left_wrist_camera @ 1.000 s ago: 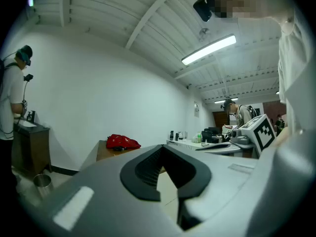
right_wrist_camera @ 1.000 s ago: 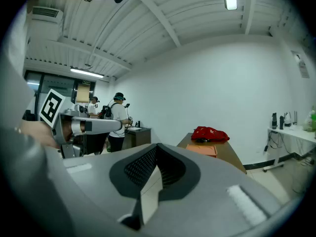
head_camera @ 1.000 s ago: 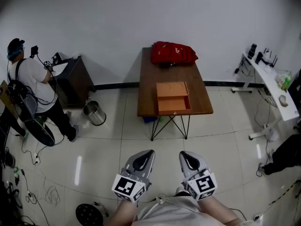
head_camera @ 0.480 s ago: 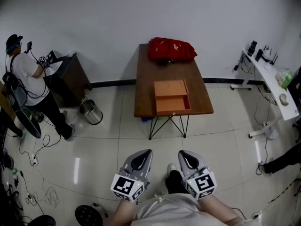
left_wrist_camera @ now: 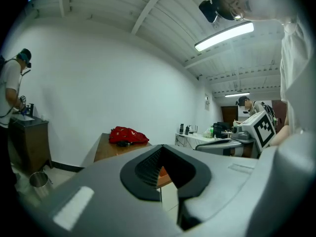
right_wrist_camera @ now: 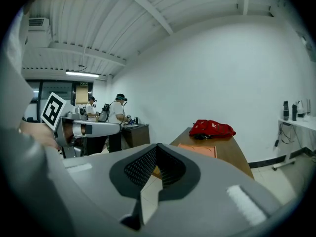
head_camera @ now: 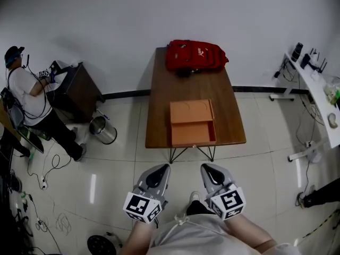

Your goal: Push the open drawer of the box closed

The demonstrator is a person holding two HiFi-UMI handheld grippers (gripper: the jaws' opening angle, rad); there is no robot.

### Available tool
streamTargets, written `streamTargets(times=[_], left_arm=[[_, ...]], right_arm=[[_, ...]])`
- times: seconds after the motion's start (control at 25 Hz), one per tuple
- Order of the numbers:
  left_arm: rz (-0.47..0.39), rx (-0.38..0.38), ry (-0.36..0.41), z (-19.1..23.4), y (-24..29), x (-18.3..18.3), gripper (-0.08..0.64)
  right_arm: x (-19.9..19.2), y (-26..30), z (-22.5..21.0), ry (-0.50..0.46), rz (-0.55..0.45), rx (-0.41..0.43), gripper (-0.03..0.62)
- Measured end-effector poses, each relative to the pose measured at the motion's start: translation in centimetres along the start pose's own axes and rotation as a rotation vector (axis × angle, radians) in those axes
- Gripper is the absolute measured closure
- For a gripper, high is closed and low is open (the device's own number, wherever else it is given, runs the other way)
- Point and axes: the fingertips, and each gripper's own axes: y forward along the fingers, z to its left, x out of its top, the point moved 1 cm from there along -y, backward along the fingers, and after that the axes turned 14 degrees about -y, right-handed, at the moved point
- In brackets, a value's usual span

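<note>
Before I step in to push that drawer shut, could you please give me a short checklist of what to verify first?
1. Drawer open, front facing you: ok. The drawer stands pulled out of the orange box toward the table's near edge.
2. Nothing sticking up inside: ok. The drawer looks empty.
3. Jaws ready to push: ok. The left gripper and right gripper are both shut and empty.
4. Grippers at the drawer: not ok. Both hang over the floor, short of the table.
5. Box braced against sliding: cannot tell. The red bag lies behind it, apart from it.
</note>
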Motion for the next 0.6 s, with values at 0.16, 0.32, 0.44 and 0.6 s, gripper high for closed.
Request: streamTargets(times=[0.16, 0.32, 0.44, 0.6], left_arm=[[0.016, 0.016, -0.007, 1.4, 5.4, 0.4, 0.554], [0.036, 0.025, -0.017, 2.1, 9.1, -0.3, 0.554], [0.072, 0.04, -0.022, 2.7, 10.6, -1.3, 0.554], [0.105, 0.07, -0.055, 4.7, 11.6, -2.7, 0.554]], right_arm=[[-0.7, 3.2, -4.8, 0.005, 0.004, 0.022, 0.584], [-1.7, 5.3, -8.3, 0.0, 0.021, 0.029, 0.584], [-3.3, 6.4, -9.3, 0.021, 0.068, 0.056, 0.584], [-5.4, 8.3, -9.3, 0.033, 0.132, 0.093, 0.584]])
